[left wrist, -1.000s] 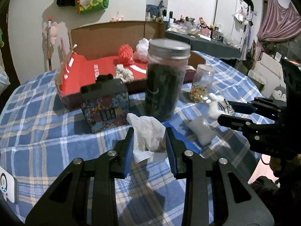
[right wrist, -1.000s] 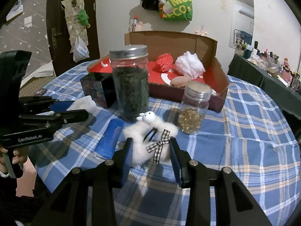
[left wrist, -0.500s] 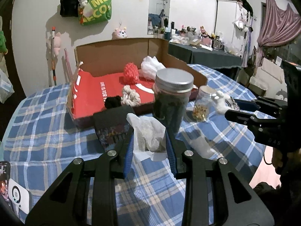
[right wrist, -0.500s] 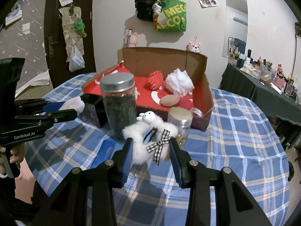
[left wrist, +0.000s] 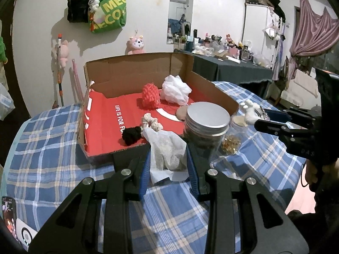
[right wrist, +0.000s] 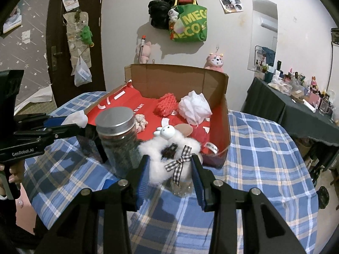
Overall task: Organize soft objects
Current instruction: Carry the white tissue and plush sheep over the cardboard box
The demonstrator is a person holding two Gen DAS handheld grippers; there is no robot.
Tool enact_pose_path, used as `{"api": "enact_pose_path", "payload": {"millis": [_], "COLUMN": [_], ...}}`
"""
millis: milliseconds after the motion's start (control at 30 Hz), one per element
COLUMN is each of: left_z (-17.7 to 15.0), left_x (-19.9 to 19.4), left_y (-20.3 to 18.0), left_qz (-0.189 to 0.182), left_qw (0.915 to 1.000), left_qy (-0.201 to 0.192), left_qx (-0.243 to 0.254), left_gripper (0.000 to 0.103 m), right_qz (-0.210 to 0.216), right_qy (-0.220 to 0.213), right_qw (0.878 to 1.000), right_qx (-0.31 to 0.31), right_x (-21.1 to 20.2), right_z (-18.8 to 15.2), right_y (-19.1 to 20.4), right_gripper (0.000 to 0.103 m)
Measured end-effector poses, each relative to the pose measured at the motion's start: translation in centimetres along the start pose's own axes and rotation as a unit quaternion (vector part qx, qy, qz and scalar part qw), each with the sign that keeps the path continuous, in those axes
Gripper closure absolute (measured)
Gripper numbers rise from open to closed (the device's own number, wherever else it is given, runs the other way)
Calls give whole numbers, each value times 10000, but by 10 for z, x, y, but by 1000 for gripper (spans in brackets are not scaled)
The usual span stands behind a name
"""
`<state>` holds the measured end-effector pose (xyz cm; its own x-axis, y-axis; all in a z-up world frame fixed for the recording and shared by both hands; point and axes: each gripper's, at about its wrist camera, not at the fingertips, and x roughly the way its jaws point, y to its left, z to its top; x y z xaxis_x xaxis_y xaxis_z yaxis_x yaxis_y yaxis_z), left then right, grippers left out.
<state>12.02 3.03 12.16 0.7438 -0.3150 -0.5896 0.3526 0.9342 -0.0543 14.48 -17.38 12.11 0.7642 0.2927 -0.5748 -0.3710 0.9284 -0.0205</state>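
My left gripper point(left wrist: 167, 160) is shut on a white mesh cloth point(left wrist: 166, 150) and holds it above the table, in front of the cardboard box point(left wrist: 148, 67). My right gripper point(right wrist: 169, 166) is shut on a fluffy white plush clip with a checked bow point(right wrist: 169, 148), also held above the table near the box's front right corner. The box has a red lining and holds a red knit ball point(left wrist: 150, 95), a white mesh puff point(left wrist: 175, 89), a cream scrunchie point(left wrist: 151, 122) and a black scrunchie point(left wrist: 131, 135).
A tall dark jar with a metal lid point(left wrist: 206, 127) and a small jar of gold beads point(left wrist: 232, 139) stand on the blue plaid tablecloth point(left wrist: 53, 158) before the box. A dark printed box point(right wrist: 91, 141) sits left of the tall jar. A phone point(left wrist: 8, 213) lies at the left edge.
Both grippers have risen from the table with their soft objects and moved toward the box, so the jars and box interior now show from higher up.
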Motion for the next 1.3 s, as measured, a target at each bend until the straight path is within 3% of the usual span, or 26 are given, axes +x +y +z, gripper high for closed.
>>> {"api": "enact_pose_path", "payload": {"millis": [333,633,1000,1300], "left_z": [34,82,107,107], "left_x": [34,97,175,206], "left_y": [15,21,10,12], "left_qz": [-171,-722,-1122,-1048], "left_qw": [9994,9921,9734,9649], "left_qy": [298,969,1879,2304], "left_qx": [88,349,671,704], "left_gripper": [73,73,73,73], "right_qz": [257,751,1325,1355], "right_qy": [368,1013,2036,2707], "right_qw": [9988,9912,9681,9502], "right_qx": [-215,-406,-615,-740], "right_x": [39,91,152,178], "right_z": [31,63,75,72], "right_y": [-15,-30,-36,-35], "right_gripper": [62,62,62,62]}}
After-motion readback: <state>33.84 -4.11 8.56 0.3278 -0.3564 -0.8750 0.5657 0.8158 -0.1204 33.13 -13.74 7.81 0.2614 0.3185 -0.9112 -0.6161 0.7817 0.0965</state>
